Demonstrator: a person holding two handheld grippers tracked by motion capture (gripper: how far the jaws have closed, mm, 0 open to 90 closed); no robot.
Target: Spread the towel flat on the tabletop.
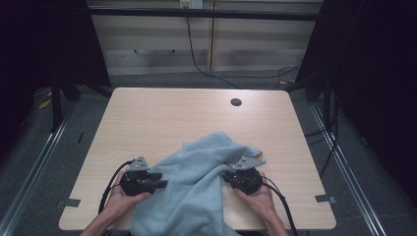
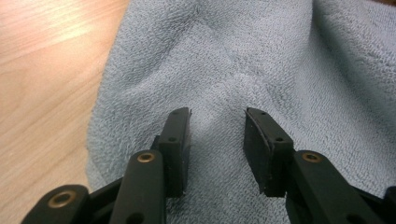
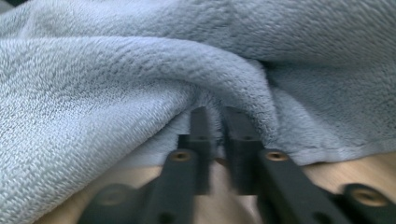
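Two grippers flank the towel [image 1: 196,182] at the table's [image 1: 147,113] near edge: right gripper [image 3: 218,116] pinching a fold, left gripper [image 2: 217,126] gaping over cloth.

One towel, one table, two grippers, two hands

A single light blue towel [image 1: 196,182] lies on one wooden table [image 1: 162,118], which has one round hole [image 1: 236,102]; there are a left gripper [image 1: 160,184], a right gripper [image 1: 227,176] and two strips of tape [image 1: 72,202].
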